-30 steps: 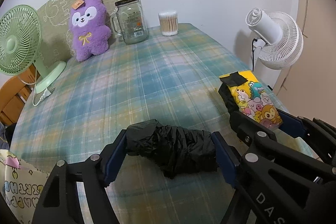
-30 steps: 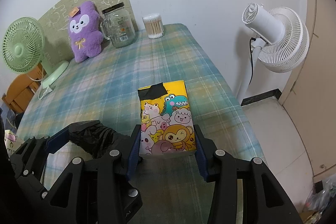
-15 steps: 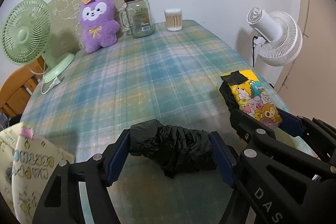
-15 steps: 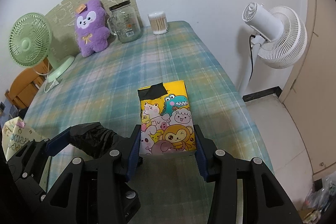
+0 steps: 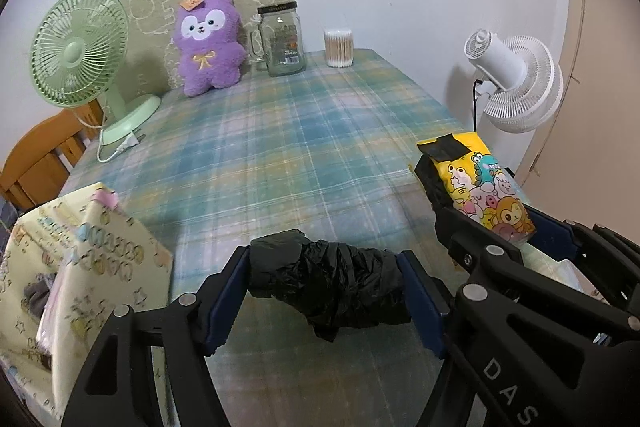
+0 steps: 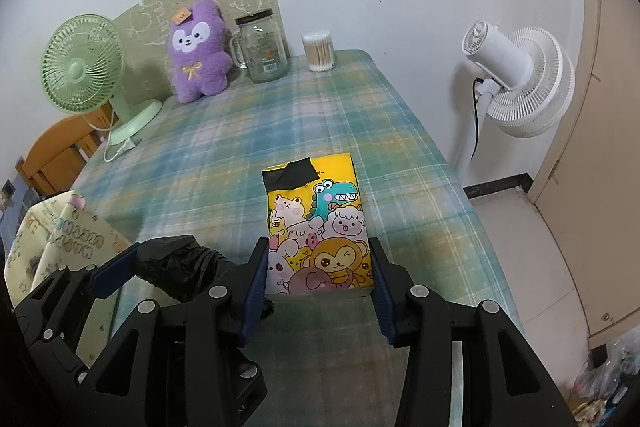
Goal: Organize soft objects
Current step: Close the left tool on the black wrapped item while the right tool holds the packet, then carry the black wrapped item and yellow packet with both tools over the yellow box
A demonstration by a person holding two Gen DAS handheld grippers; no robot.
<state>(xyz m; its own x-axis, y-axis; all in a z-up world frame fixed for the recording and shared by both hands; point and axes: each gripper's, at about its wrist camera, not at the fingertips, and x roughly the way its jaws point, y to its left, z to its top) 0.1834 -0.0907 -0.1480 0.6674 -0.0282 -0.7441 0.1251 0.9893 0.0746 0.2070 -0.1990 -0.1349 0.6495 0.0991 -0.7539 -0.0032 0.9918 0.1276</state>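
Note:
My left gripper (image 5: 326, 289) is shut on a crumpled black plastic bag (image 5: 328, 283) and holds it above the near edge of the plaid table (image 5: 304, 131). My right gripper (image 6: 320, 279) is shut on a yellow cartoon tissue pack (image 6: 318, 227) with black tape at its far end. The pack also shows in the left wrist view (image 5: 478, 189), to the right of the black bag. The black bag shows in the right wrist view (image 6: 176, 265), to the left. A purple plush toy (image 5: 208, 43) sits upright at the table's far side.
A cream paper gift bag (image 5: 68, 279) stands open at the near left. A green desk fan (image 5: 80, 67), a glass jar (image 5: 282, 41) and a cotton swab tub (image 5: 339, 47) line the far edge. A white floor fan (image 6: 516, 83) stands off the right edge. A wooden chair (image 5: 36, 159) sits at the left.
Both grippers have pulled back and up with their loads still held. The gift bag at the near left has come further into view.

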